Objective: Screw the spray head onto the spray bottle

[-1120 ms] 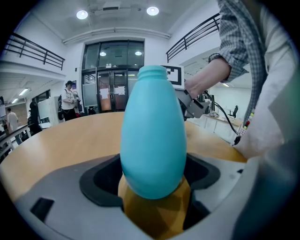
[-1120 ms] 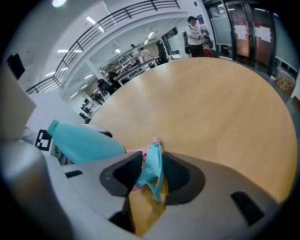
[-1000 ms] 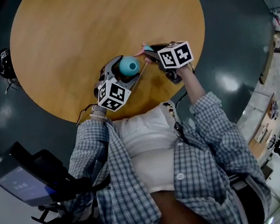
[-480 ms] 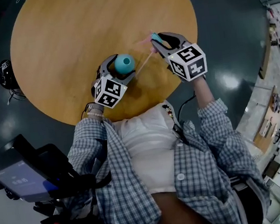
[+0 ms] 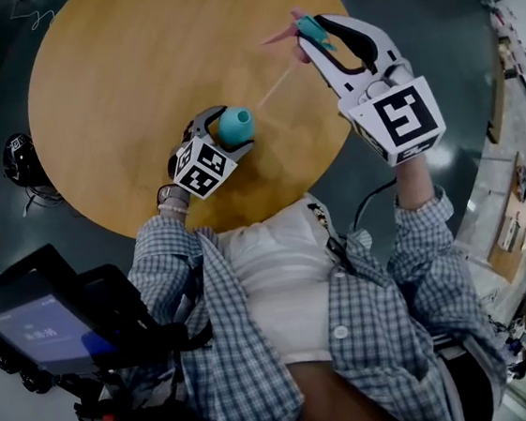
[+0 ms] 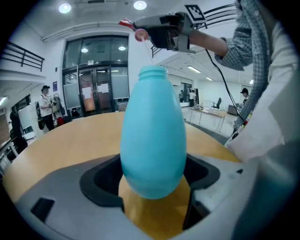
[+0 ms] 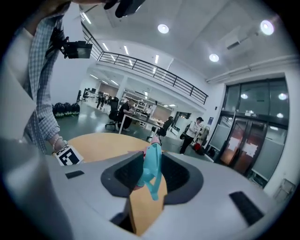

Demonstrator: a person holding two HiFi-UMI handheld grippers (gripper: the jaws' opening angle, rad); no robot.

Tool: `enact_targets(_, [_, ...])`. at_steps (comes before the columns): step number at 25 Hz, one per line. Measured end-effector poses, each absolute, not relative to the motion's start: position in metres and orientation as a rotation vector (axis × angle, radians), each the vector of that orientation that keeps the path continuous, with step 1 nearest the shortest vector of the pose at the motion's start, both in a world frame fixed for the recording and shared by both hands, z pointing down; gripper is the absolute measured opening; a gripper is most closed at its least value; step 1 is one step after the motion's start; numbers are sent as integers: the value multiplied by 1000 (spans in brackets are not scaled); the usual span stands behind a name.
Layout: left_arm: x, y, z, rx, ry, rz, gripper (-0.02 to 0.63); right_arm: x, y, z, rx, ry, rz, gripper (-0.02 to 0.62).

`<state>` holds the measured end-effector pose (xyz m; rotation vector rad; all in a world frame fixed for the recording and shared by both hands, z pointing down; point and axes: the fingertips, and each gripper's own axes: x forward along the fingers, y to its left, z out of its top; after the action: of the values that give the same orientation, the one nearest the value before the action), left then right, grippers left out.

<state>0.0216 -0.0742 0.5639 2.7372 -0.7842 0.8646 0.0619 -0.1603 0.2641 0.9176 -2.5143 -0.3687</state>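
An egg-shaped teal spray bottle [image 5: 235, 123] stands on the round wooden table [image 5: 124, 70], its open neck [image 6: 153, 72] upward. My left gripper [image 5: 228, 133] is shut on its lower body [image 6: 153, 136]. The teal and pink spray head [image 5: 307, 30] hangs high above the table's right edge, and my right gripper [image 5: 314, 33] is shut on it. Its jaws have just closed a little tighter on the head [image 7: 152, 165]. A thin dip tube [image 5: 277, 85] slants from the head down towards the bottle. In the left gripper view the head [image 6: 139, 33] sits above the neck.
The table edge runs just in front of the person's body. A dark screen on a stand [image 5: 40, 325] is at the lower left, and a black object [image 5: 17, 153] lies on the floor to the left. People stand in the hall beyond.
My right gripper has risen from beside the bottle to well above the table and rolled, and the dip tube has come out of the neck. The left gripper and bottle have stayed put.
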Motion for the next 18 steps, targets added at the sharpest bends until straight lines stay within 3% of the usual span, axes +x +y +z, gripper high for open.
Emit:
enact_targets(10, [37,-67,565,2765,-657,895,410,39,-143,283,810,-2503,-384,114])
enact_targets(18, [47,-75,520,2796,-604,839,410,18,-114,302,705,-2508,-562,114])
